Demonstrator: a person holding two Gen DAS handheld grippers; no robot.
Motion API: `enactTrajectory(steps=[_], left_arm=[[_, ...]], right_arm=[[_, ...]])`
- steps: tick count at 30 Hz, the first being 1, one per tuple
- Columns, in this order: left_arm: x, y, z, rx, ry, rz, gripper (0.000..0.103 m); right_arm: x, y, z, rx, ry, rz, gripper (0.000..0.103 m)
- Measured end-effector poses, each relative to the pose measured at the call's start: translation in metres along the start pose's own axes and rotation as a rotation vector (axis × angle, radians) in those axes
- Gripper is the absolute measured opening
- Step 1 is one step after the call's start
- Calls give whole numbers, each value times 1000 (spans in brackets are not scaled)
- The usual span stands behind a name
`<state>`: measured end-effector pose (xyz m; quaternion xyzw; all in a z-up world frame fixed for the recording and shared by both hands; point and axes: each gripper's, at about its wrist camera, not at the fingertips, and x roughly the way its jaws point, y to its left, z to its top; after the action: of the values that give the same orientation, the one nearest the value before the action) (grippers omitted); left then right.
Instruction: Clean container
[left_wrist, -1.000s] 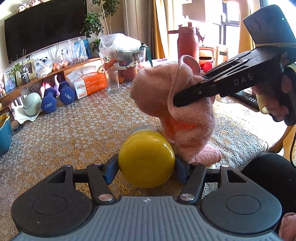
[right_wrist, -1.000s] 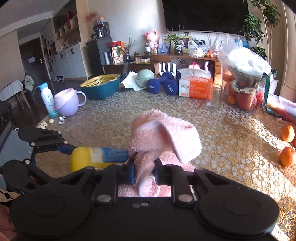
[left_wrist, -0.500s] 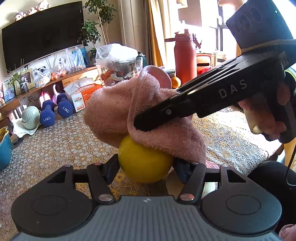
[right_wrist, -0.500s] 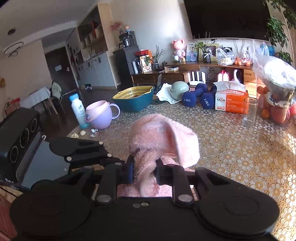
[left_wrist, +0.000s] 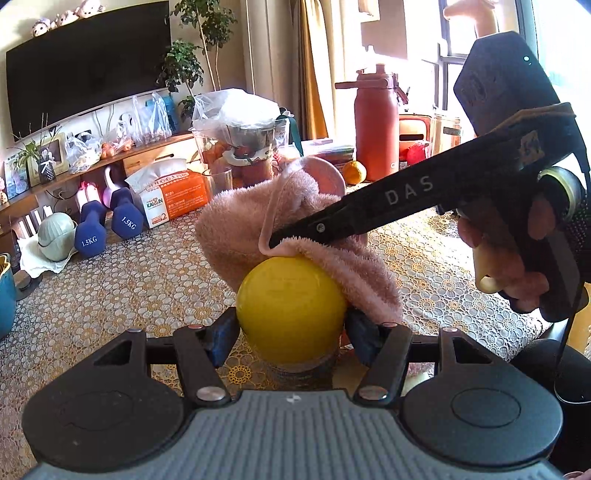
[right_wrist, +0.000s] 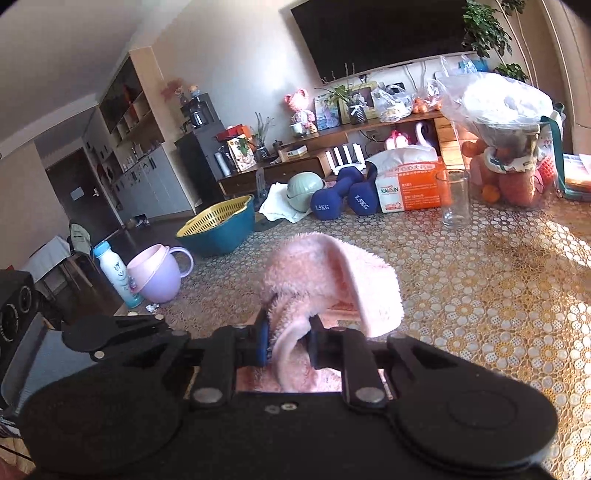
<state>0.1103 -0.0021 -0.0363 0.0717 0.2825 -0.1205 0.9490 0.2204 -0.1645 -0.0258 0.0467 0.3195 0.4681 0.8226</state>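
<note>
Your right gripper, clenched on the fluffy pink towel, has come down from mid-air a second ago onto the yellow container, so wiping has begun. Your left gripper keeps clamping that smooth, glossy, round-ended container low over the near lace-patterned tablecloth.

Hidden and cut-off parts

Far side and top of the yellow container covered by the pink towel; in the right wrist view, entirely behind the towel. Right gripper fingertips buried in the pile. Left gripper pads largely masked by the container. Blue basket clipped at the frame's edge. Tissue box print too small to read.
</note>
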Motion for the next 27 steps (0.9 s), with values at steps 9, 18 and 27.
enactTrajectory(steps=[9,18,27], left_arm=[[0,0,-1,11,-5,-7,62],[4,5,2,-9,1,0,62],[5,8,3,-22,6,6,62]], right_arm=[[18,-23,-23,66,101,-71,16],[22,-9,-48,-134,224,-167,16],[-33,3,-31,-211,107,-234,15]])
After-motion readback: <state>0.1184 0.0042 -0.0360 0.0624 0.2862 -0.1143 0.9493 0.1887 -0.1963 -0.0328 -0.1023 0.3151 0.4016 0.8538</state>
